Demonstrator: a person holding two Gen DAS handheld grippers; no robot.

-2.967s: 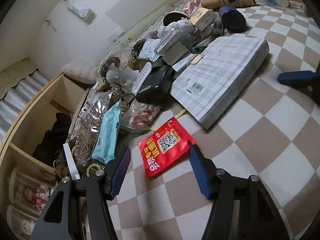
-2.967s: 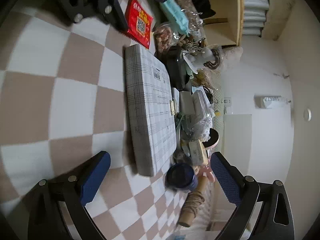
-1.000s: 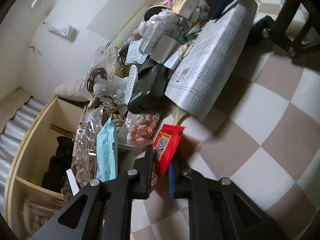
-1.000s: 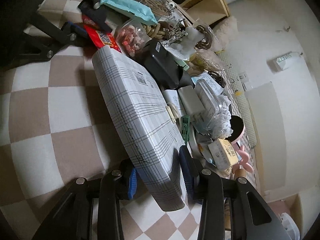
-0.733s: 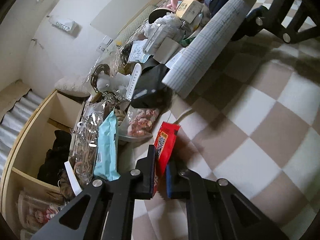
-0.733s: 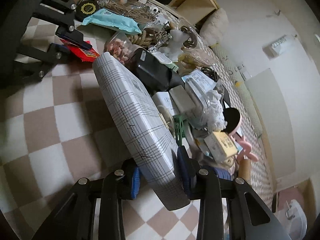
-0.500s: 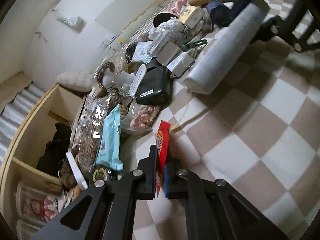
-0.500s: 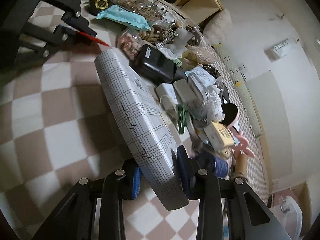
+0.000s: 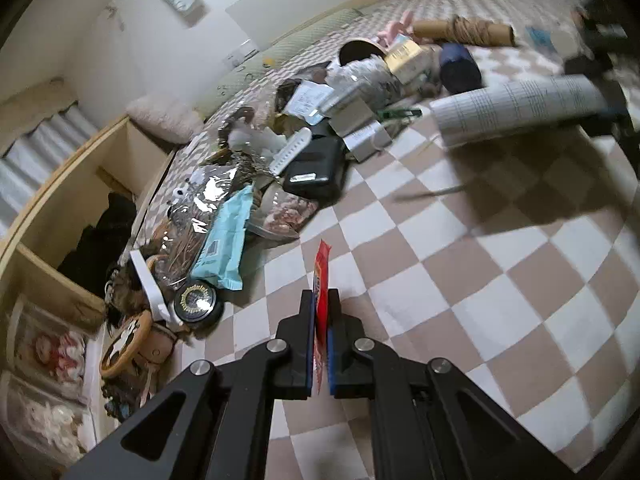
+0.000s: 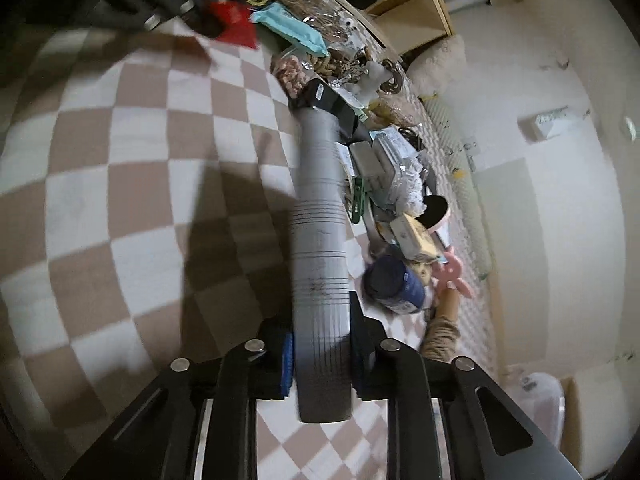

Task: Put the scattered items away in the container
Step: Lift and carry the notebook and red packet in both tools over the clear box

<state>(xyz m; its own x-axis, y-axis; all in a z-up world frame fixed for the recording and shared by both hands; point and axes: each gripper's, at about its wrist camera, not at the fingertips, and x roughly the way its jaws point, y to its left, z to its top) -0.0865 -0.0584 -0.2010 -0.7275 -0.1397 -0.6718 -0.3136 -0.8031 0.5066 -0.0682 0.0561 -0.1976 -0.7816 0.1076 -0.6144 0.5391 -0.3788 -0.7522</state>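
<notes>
Left gripper pressed tight on a red snack packet, thin edge up, sticking out past the tips, up off the checkered floor. Ahead and to the left of it, a long pile of stuff: a light blue pack, a round black tin, a black pouch. Further left, an open wooden box.

Right gripper pinching a big flat grey checked package by its near end, lifted off the floor, reaching straight ahead. Just right of the tips, a dark blue jar, a pink toy and a small yellow box. Far ahead on the left, blurry, the red packet in the other gripper.
</notes>
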